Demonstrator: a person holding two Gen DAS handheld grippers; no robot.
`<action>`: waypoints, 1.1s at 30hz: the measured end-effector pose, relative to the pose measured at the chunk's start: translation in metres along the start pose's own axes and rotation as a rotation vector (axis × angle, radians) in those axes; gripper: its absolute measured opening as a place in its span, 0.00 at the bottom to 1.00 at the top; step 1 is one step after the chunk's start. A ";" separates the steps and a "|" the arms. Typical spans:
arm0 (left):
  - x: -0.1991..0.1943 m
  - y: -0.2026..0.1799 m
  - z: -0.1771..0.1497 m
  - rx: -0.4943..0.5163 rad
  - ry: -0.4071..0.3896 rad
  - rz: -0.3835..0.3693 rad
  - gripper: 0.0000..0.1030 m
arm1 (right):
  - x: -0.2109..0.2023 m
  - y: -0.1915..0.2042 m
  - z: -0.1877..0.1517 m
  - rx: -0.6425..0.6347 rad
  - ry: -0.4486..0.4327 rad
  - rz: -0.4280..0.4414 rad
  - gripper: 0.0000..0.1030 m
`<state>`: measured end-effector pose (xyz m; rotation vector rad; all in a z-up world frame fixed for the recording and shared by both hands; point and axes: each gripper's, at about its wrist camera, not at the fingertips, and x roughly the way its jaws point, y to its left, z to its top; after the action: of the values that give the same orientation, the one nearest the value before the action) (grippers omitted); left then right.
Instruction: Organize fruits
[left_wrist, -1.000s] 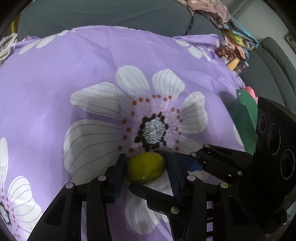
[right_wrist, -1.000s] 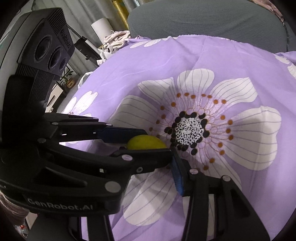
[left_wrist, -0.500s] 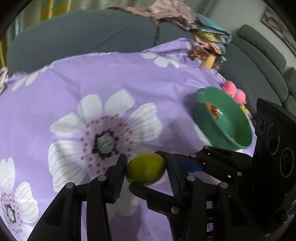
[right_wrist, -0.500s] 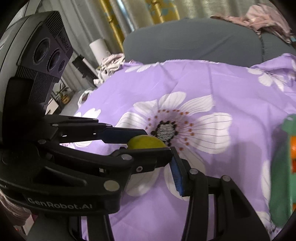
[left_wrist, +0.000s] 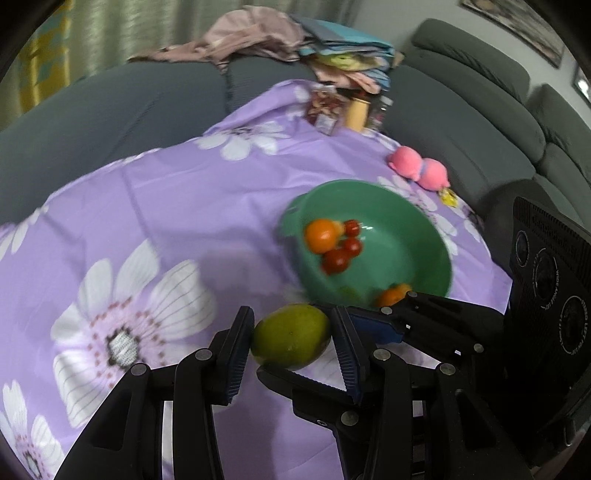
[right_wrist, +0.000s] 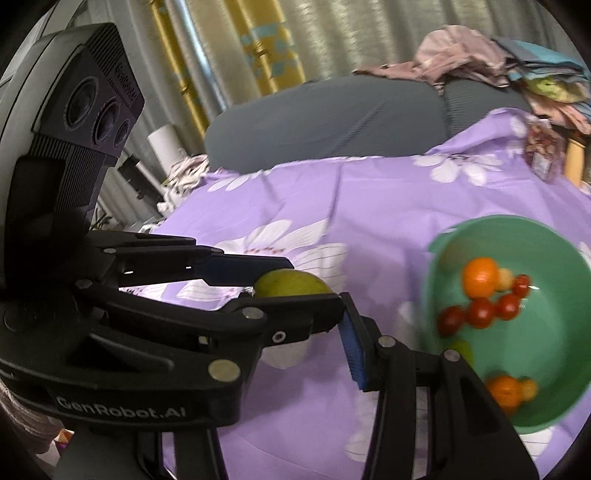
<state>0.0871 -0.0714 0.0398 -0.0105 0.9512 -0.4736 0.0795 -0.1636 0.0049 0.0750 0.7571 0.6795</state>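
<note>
My left gripper (left_wrist: 291, 339) is shut on a yellow-green mango (left_wrist: 291, 336) and holds it above the purple flowered cloth (left_wrist: 177, 206). The mango (right_wrist: 291, 283) also shows in the right wrist view, pinched between the left gripper's fingers (right_wrist: 251, 266). A green bowl (left_wrist: 424, 229) sits to the right, holding an orange (left_wrist: 320, 235), red tomatoes (left_wrist: 345, 253) and other small fruits. It also shows in the right wrist view (right_wrist: 554, 251). My right gripper's own jaws stand wide apart around the left gripper's lower finger; only its right finger (right_wrist: 354, 354) is plain.
A pink plush toy (left_wrist: 419, 168) lies beyond the bowl. Jars and packets (left_wrist: 343, 110) stand at the far cloth edge. Grey sofas (left_wrist: 480, 110) with piled clothes (left_wrist: 295, 40) surround the cloth.
Both grippers have risen and swung right with the mango held. The green bowl with its fruits has come fully into both views.
</note>
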 end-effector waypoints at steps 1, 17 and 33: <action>0.002 -0.005 0.002 0.007 0.001 -0.005 0.42 | -0.006 -0.008 0.000 0.012 -0.009 -0.011 0.45; 0.063 -0.072 0.048 0.084 0.046 -0.037 0.46 | -0.032 -0.101 -0.003 0.143 0.017 -0.172 0.48; 0.024 -0.080 0.053 0.133 -0.024 0.201 0.99 | -0.068 -0.118 0.002 0.045 0.065 -0.350 0.97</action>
<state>0.1092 -0.1630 0.0692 0.1975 0.8853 -0.3490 0.1083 -0.2966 0.0126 -0.0390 0.8230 0.3330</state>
